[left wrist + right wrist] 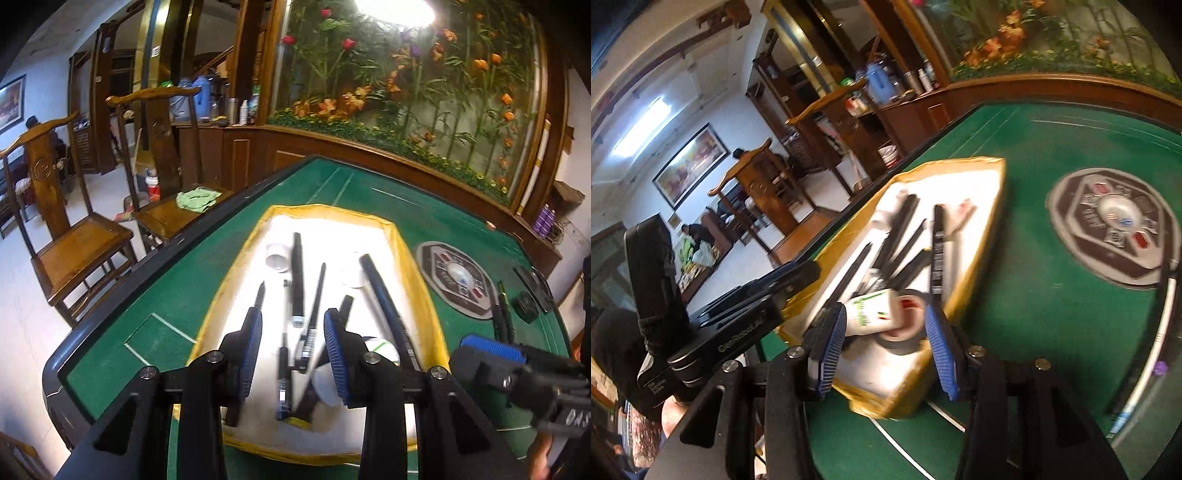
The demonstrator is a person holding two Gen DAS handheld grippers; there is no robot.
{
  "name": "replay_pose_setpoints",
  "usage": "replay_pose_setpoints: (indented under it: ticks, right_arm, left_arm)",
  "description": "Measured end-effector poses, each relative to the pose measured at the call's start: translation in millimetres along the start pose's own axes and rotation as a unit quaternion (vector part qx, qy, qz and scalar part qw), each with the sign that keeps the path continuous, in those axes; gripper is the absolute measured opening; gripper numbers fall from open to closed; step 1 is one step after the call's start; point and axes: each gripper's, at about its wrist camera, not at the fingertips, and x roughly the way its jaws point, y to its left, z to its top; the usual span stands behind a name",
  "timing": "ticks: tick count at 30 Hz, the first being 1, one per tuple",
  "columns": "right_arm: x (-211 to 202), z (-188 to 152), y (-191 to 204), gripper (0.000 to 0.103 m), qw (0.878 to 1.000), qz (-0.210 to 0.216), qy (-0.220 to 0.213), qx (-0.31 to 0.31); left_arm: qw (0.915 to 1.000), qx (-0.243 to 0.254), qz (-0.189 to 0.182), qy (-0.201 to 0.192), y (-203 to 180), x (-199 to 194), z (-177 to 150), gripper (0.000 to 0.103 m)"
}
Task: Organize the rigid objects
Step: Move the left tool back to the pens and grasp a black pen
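A yellow-rimmed white tray (400,236) lies on the green table. It holds several black pens (297,280), a long dark blue pen (384,295), two white caps (277,256) and a white bottle with green print (382,349). My left gripper (293,332) is open above the pens at the tray's near end. My right gripper (886,325) is open over the tray's near corner (897,402), with the white bottle (871,308) and a tape roll (905,332) between its fingers. The right gripper also shows at the right edge of the left wrist view (491,350).
An octagonal black and grey plate (458,280) lies on the green felt right of the tray, with dark items (526,302) and pens (502,317) beside it. Two wooden chairs (74,236) stand left of the table. A wooden cabinet and flower wall stand behind.
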Motion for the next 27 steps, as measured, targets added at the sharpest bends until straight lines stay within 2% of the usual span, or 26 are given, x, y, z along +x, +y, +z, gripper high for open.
replay_pose_setpoints:
  ticks: [9,14,18,21,27]
  right_arm:
    - [-59,-2,-62,0.044,0.998,-0.039,-0.049,0.026]
    - [-106,-9,-114,0.044,0.992,-0.080,-0.086,0.052]
    - [-143,-20,-174,0.044,0.978,-0.077,-0.124,0.147]
    - [-156,-23,-203,0.044,0.965,-0.065,-0.141,0.211]
    - [-156,-27,-216,0.044,0.959,-0.059,-0.136,0.243]
  left_arm:
    - [0.9976,0.062,-0.029,-0.008,-57,-17,-2,0.036]
    - [0.9914,0.111,-0.069,0.002,-106,-23,-11,0.037]
    - [0.9800,0.139,-0.135,0.045,-154,-8,-23,0.037]
    - [0.9718,0.158,-0.160,0.071,-184,8,-32,0.037]
    - [0.9572,0.182,-0.191,0.120,-226,48,-34,0.037]
